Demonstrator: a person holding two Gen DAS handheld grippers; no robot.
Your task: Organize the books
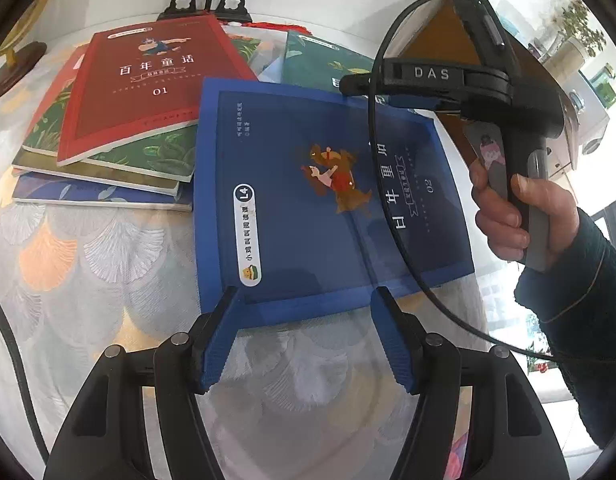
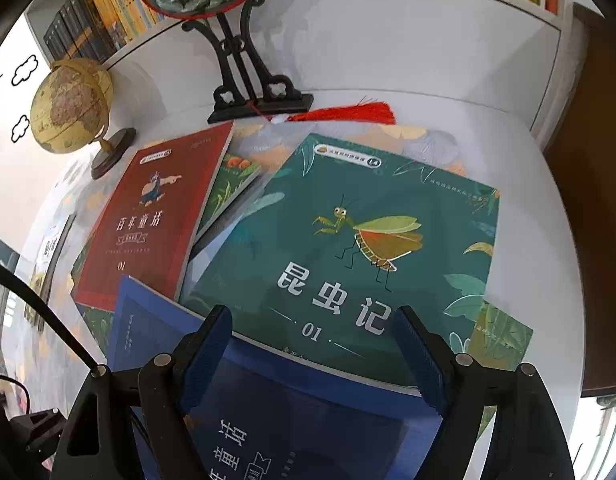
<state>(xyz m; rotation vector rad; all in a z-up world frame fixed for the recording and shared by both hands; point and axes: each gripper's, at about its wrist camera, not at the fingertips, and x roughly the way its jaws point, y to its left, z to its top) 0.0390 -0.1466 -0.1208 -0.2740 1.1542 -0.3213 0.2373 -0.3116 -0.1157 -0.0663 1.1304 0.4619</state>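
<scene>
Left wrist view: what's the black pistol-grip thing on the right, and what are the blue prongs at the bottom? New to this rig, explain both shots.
There is no robot here. A person holds a hand-operated two-finger gripper in each hand, and each gripper carries a fisheye camera looking along its own fingers.

The blue prongs are the left gripper, seen by its own camera. The pistol-grip thing is the right gripper's body, held by the person's right hand. The other picture looks along the right gripper.

On the patterned tablecloth lie scattered books: a blue book in front, a red book on a small pile, and a green insect book. Behind stand a globe and a fan stand.

Both grippers are open and hold nothing; each hovers at an edge of the blue book.
</scene>
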